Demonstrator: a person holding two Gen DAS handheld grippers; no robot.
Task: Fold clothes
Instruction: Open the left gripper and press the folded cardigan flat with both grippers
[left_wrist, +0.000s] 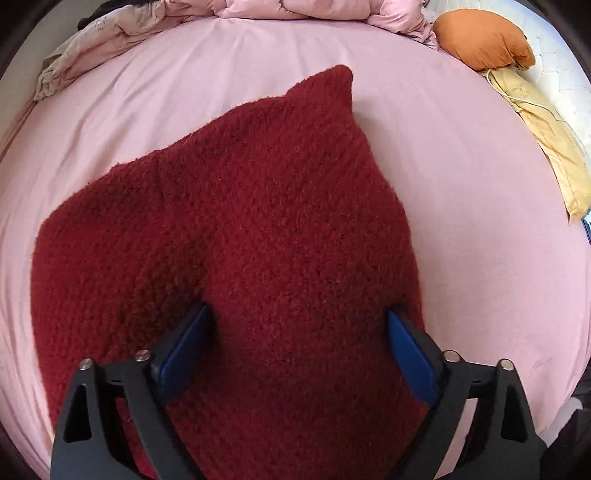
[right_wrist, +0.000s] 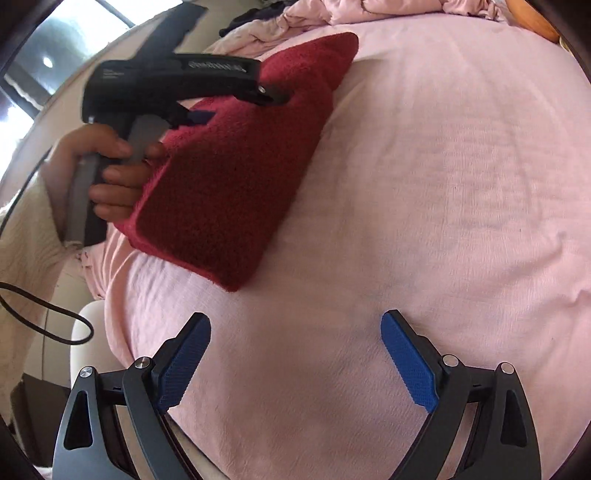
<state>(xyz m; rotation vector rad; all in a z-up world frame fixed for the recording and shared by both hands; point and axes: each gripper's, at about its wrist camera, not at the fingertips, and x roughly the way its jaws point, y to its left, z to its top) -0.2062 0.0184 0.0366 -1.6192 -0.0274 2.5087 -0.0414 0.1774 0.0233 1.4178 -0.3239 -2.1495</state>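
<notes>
A dark red, coarse-knit sweater (left_wrist: 236, 236) lies on the plain pale pink bedsheet (left_wrist: 461, 206). Beyond the sweater sit a crumpled pink duvet (left_wrist: 317, 9), a beige garment (left_wrist: 92, 44) and an orange pillow (left_wrist: 484, 38). Both black grippers carry blue textured pads (right_wrist: 406, 362).

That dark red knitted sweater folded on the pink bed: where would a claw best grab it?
The folded dark red knitted sweater lies flat on the pink bedsheet, so its thick near corner is probably best: slide one finger under from the bare sheet side and pinch the layers together.
</notes>
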